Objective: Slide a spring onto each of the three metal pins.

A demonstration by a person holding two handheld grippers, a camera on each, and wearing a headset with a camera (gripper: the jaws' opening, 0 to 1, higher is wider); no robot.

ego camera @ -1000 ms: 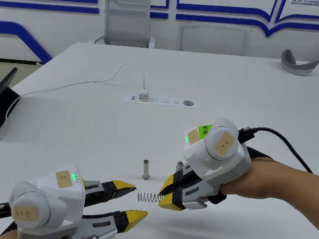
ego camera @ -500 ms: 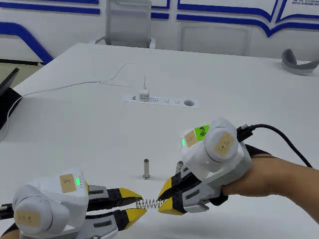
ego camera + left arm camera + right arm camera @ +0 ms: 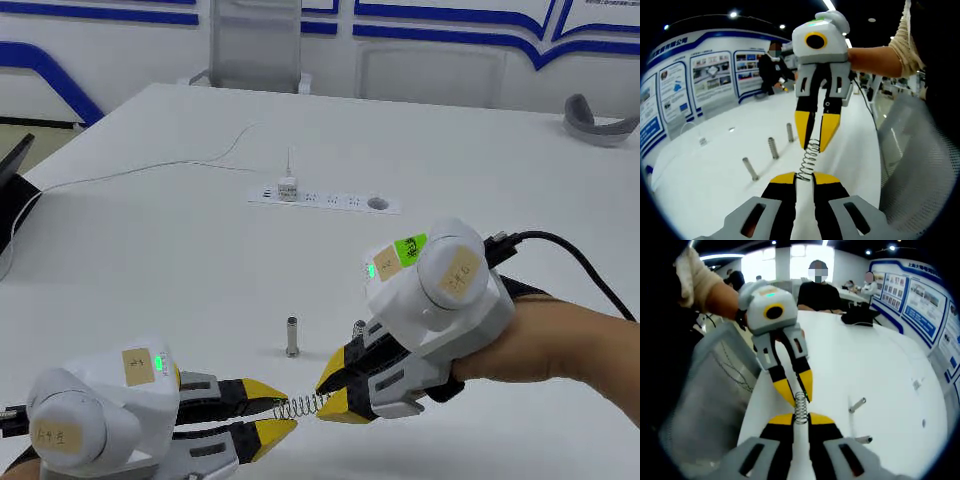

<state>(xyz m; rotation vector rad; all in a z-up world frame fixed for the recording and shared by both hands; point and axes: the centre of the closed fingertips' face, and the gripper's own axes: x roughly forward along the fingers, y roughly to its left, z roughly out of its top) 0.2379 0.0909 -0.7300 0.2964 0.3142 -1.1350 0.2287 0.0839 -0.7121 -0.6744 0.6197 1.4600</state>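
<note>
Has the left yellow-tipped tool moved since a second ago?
Yes. The left yellow-tipped tool edged slightly right relative to the upright metal pin, and its jaws narrowed onto the free end of the coil spring.

The left claw (image 3: 288, 411) and right claw (image 3: 324, 400) share rounded white housings, tan paper labels, green lights and black jaws tipped yellow. A black cable (image 3: 560, 270) leaves the right claw at two o'clock. The person wears a beige knit sleeve (image 3: 902, 42).

Held low and tip to tip, the left tongs (image 3: 288, 413) and the right tongs (image 3: 328, 397) each pinch one end of the spring (image 3: 303, 405), jaws nearly together.
</note>
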